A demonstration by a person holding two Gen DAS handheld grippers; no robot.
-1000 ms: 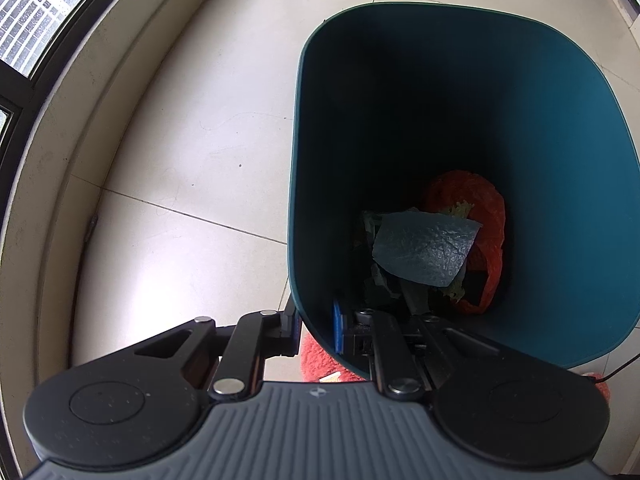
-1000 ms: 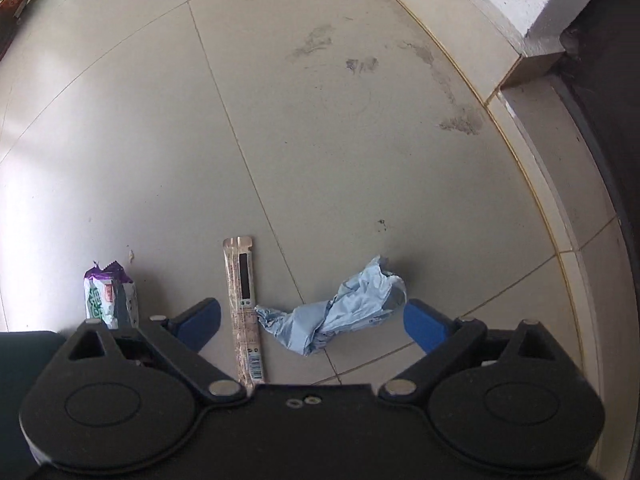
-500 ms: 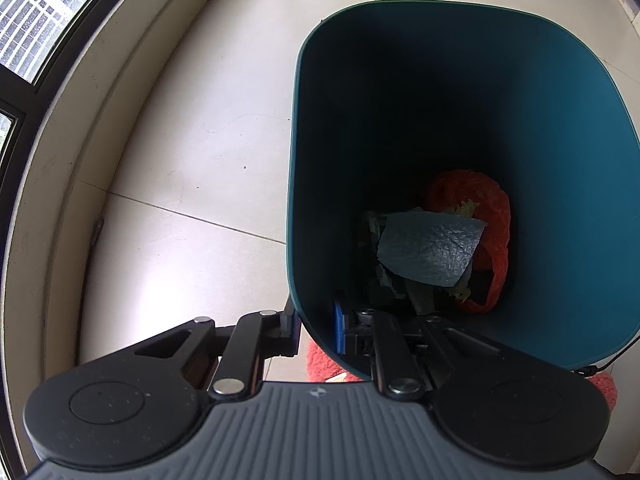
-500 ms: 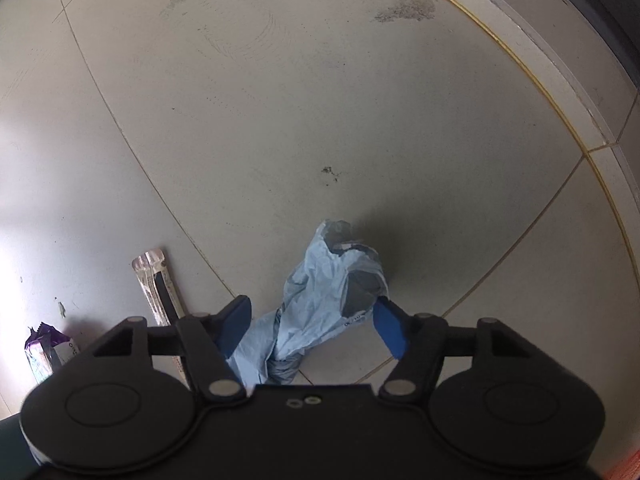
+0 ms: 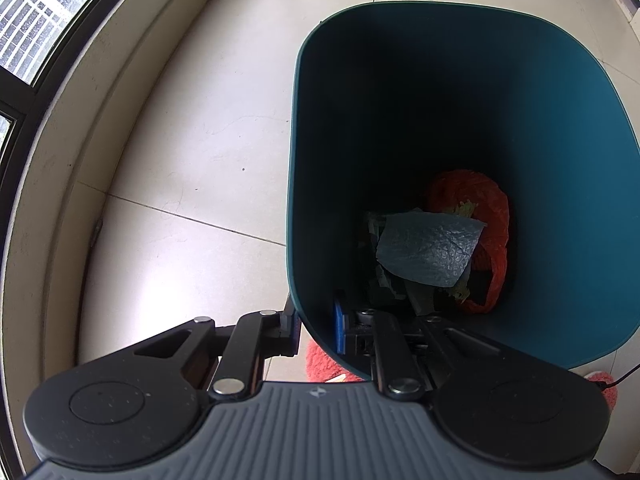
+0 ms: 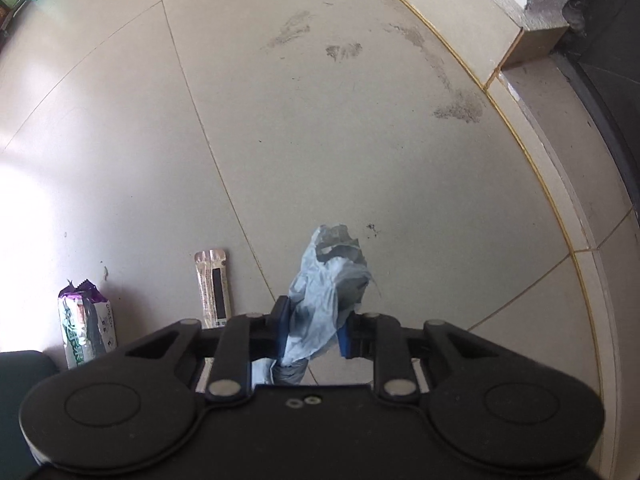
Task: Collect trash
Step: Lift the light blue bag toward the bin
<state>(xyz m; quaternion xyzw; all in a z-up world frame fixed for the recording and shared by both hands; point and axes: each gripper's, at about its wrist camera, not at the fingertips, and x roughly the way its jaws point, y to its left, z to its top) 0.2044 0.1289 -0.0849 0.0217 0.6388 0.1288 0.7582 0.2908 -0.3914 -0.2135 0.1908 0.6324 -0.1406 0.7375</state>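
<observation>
Closing on the crumpled blue wrapper [image 6: 326, 300], the right tongs [image 6: 312, 334] pinch only its near end just above the floor [image 6: 360, 140], so the thin film could slide out or tear if lifted quickly; its long axis runs from the pads away toward the far side, free end pointing far. Clamped nearly shut on the near rim of the bin [image 5: 296, 160], the left tongs [image 5: 316, 330] could tip it if that hand jerks.
</observation>
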